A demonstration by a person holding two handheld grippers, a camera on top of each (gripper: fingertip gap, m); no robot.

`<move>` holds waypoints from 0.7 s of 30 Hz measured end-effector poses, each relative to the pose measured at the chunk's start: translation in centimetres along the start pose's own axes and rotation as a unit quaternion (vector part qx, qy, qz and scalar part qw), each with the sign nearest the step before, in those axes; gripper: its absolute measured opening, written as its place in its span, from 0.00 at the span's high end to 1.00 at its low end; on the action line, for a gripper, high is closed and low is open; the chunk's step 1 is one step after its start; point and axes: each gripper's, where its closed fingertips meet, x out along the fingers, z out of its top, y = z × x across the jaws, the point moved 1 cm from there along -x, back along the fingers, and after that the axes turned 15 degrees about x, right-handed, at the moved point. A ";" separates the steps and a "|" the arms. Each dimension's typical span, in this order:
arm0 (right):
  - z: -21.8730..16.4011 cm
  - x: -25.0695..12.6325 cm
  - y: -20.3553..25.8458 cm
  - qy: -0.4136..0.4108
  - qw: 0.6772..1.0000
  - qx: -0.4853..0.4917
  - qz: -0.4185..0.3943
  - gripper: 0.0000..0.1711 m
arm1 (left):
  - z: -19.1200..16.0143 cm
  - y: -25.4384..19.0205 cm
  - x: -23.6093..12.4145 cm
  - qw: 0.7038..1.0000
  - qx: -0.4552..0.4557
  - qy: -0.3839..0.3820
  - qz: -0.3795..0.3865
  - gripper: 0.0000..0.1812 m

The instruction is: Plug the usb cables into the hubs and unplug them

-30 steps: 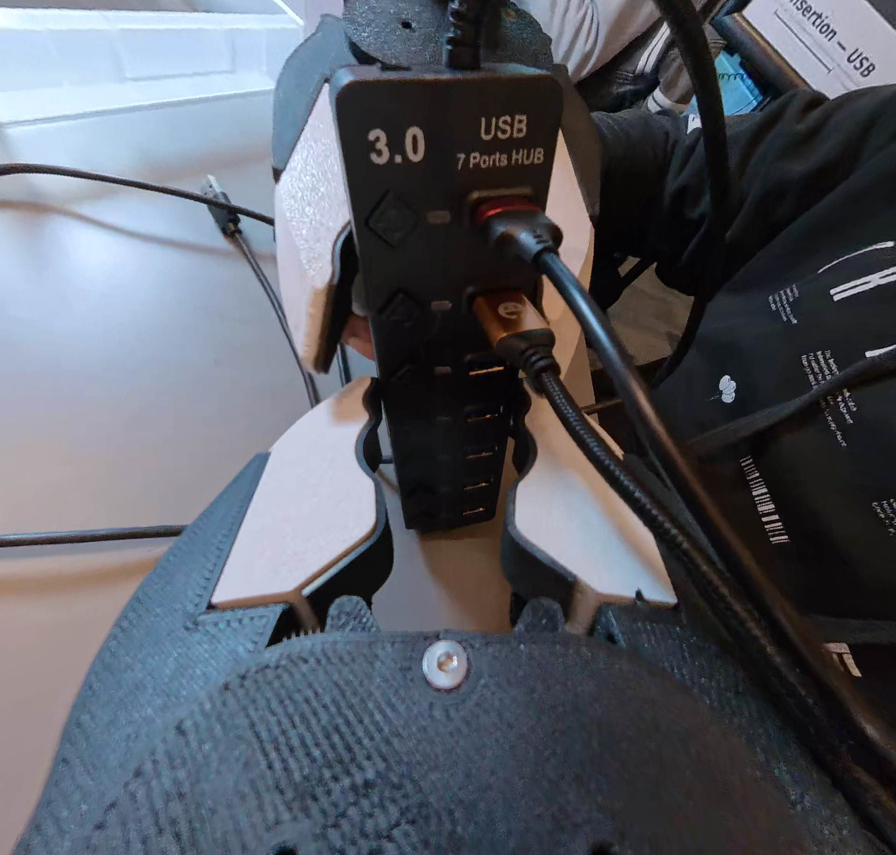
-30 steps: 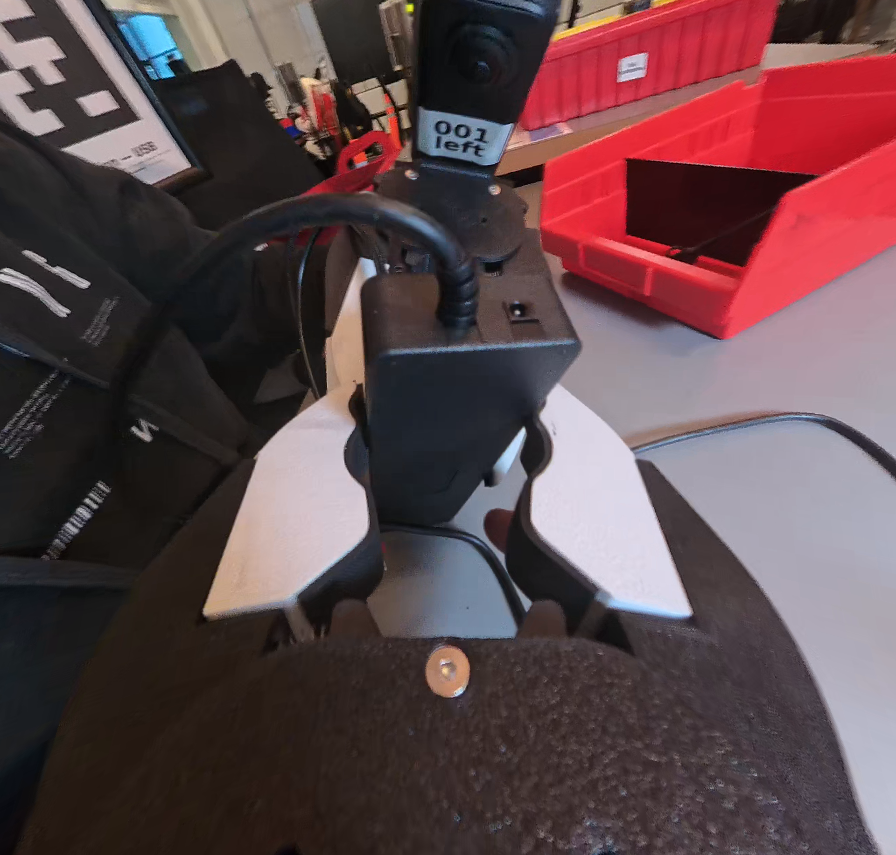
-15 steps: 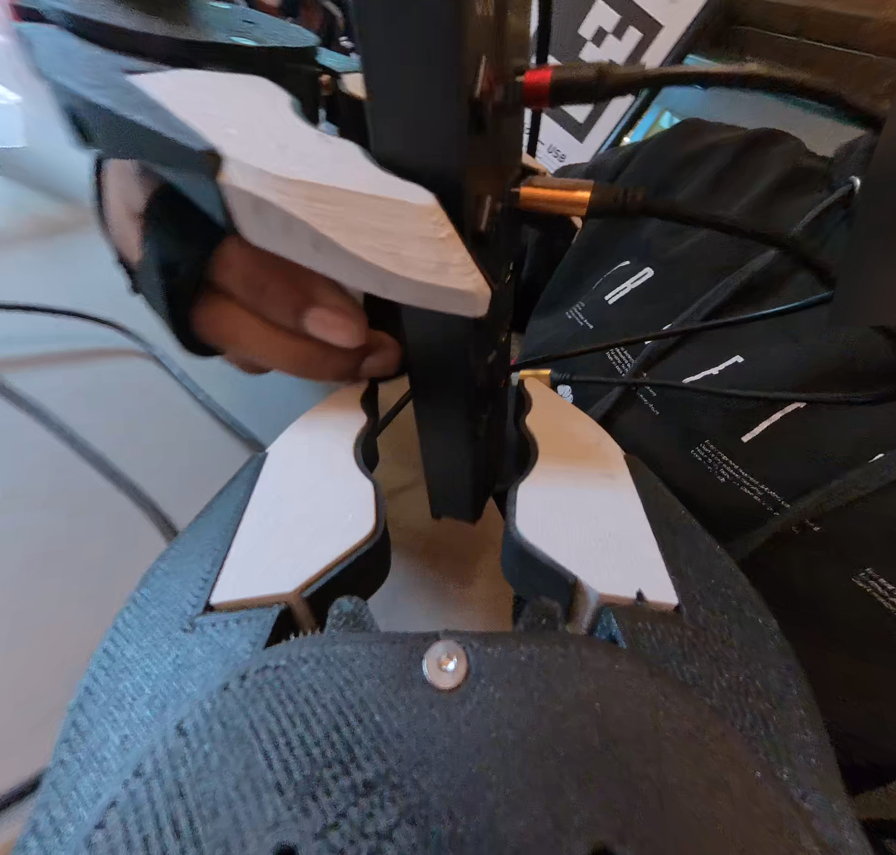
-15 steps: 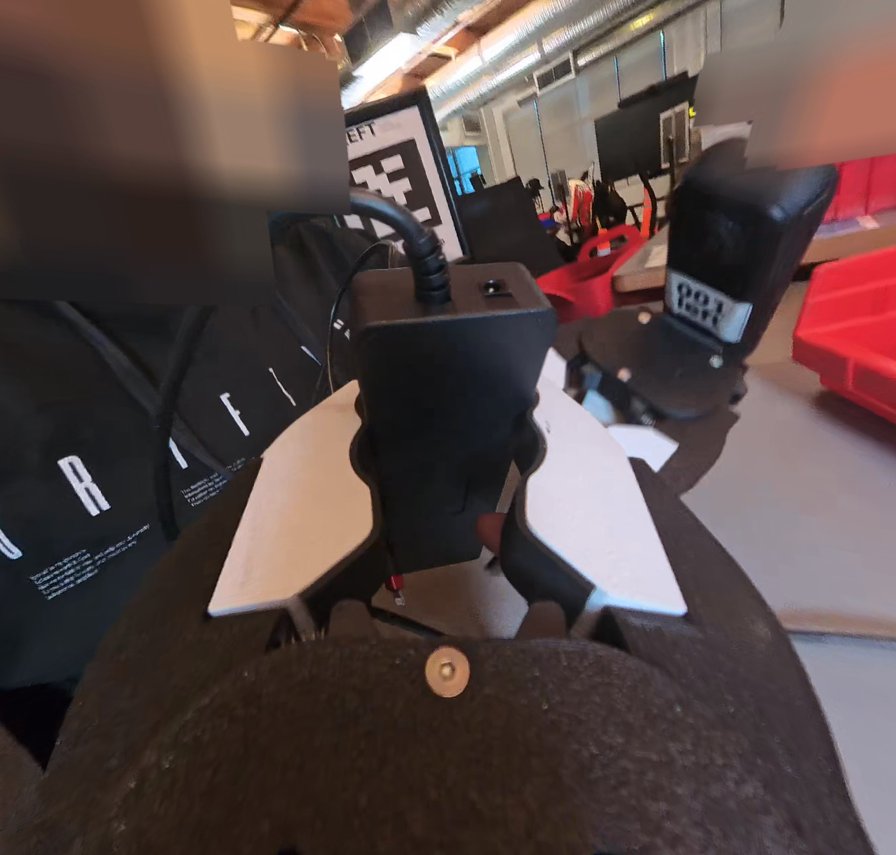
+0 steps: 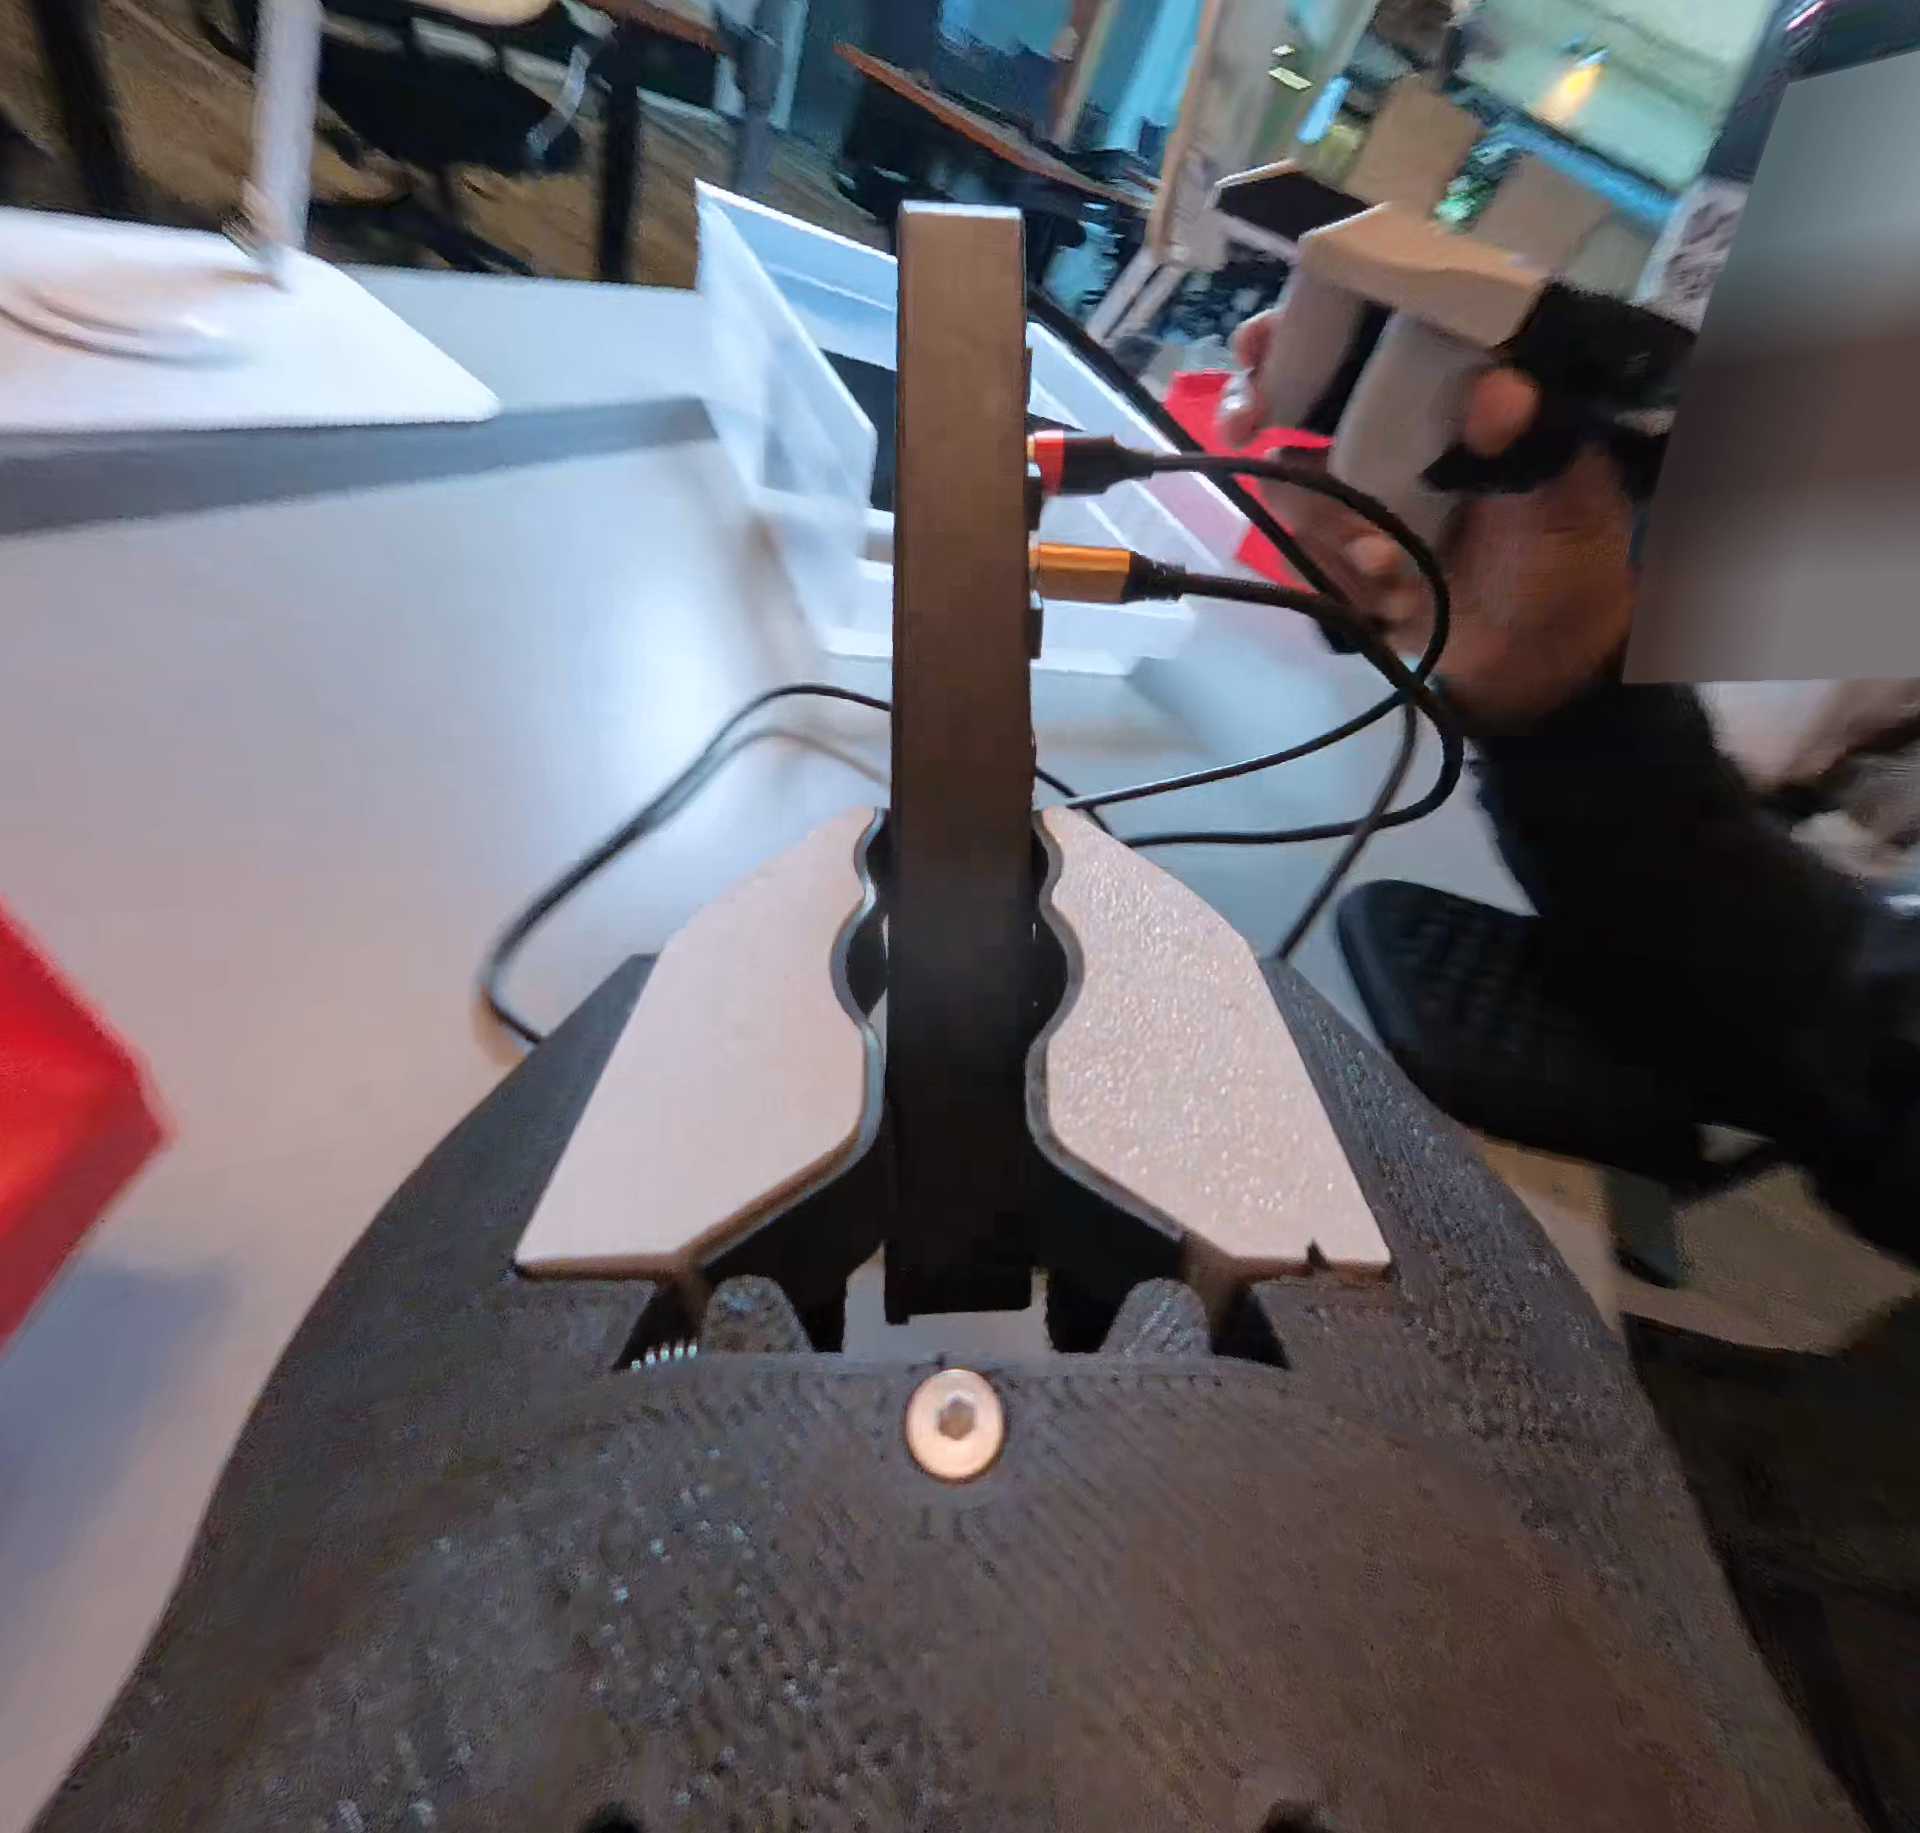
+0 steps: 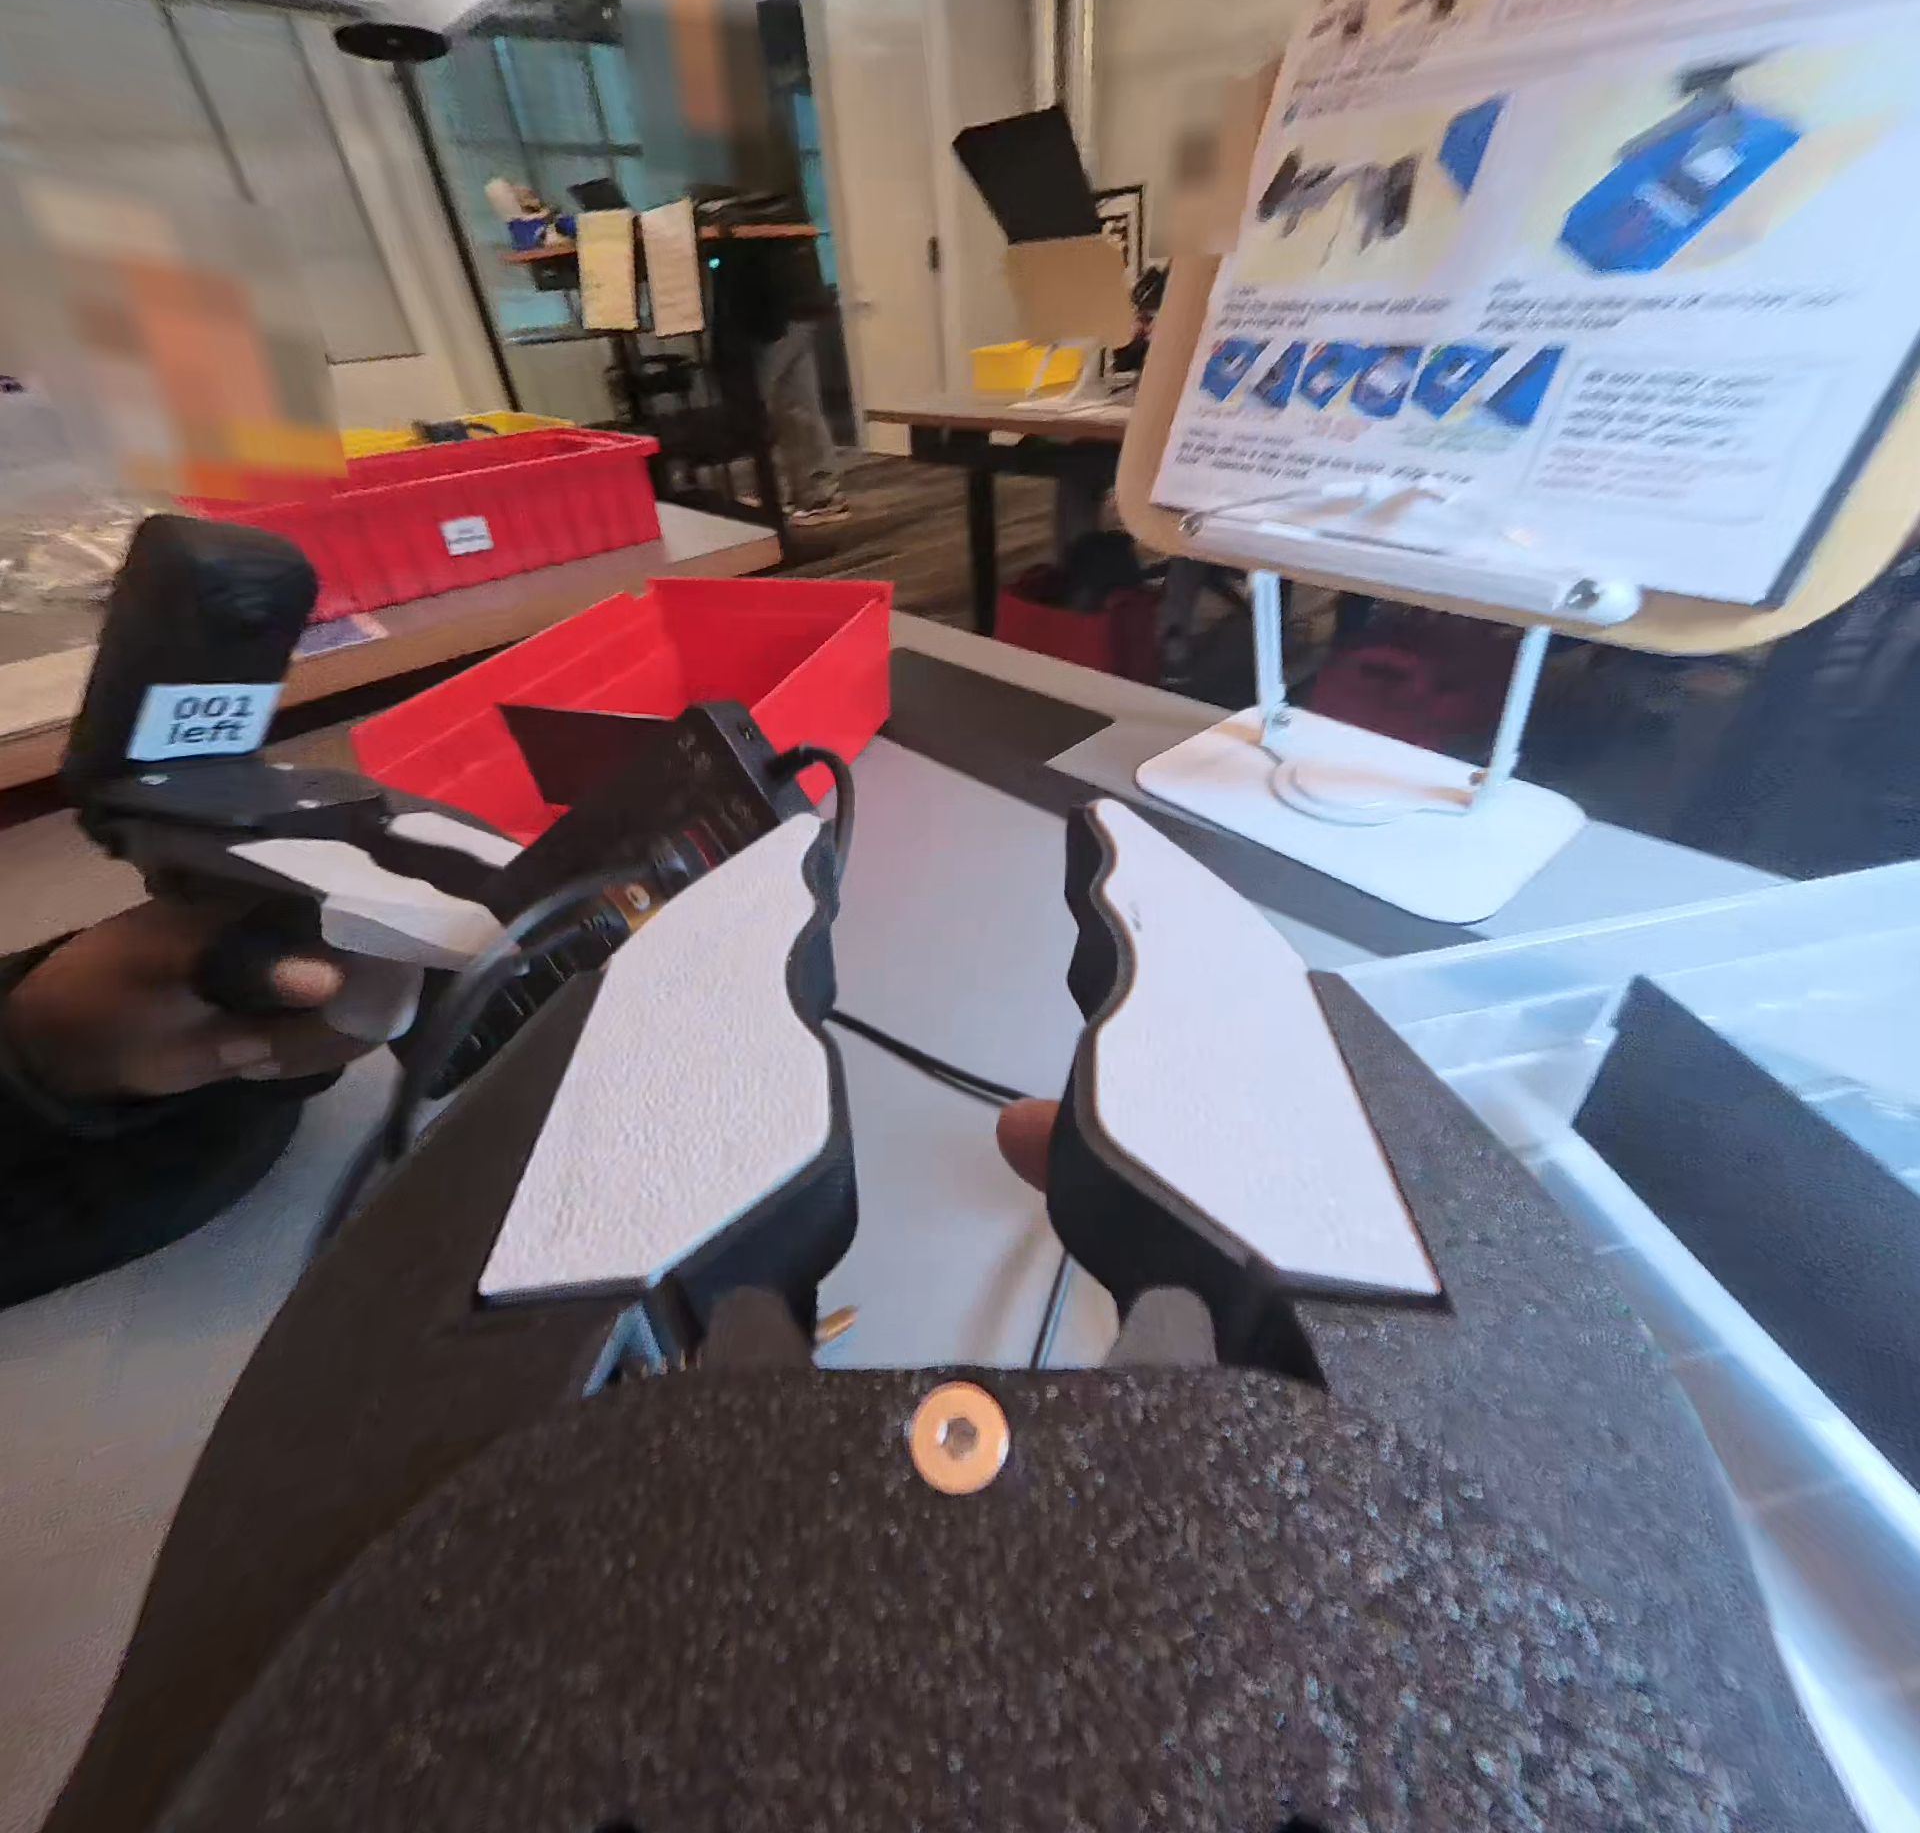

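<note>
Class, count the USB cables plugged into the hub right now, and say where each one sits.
2. A red-collared plug sits in the upper port of the hub; a gold-collared plug sits just below it. Lower ports are partly hidden by the left gripper.

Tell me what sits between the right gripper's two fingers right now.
Nothing held: in the right wrist view the right gripper is open, showing only table and a thin black cable below.

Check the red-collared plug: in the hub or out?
In. The red-collared plug sits seated against the hub, above the gold plug.
</note>
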 end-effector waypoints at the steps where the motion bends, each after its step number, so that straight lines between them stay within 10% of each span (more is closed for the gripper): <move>1: 0.2 -0.2 0.8 0.004 1.000 -0.006 0.006 0.77 | 0.2 0.2 -0.1 0.999 0.035 0.004 0.027 0.87; 14: -7.8 3.0 6.3 0.204 0.951 0.160 0.168 0.86 | 1.6 -2.7 -0.3 0.878 0.441 0.022 0.185 0.87; 21: -8.2 1.2 8.5 0.204 0.948 -0.016 0.244 0.91 | 0.7 -5.8 -0.7 0.959 0.272 -0.006 -0.075 0.69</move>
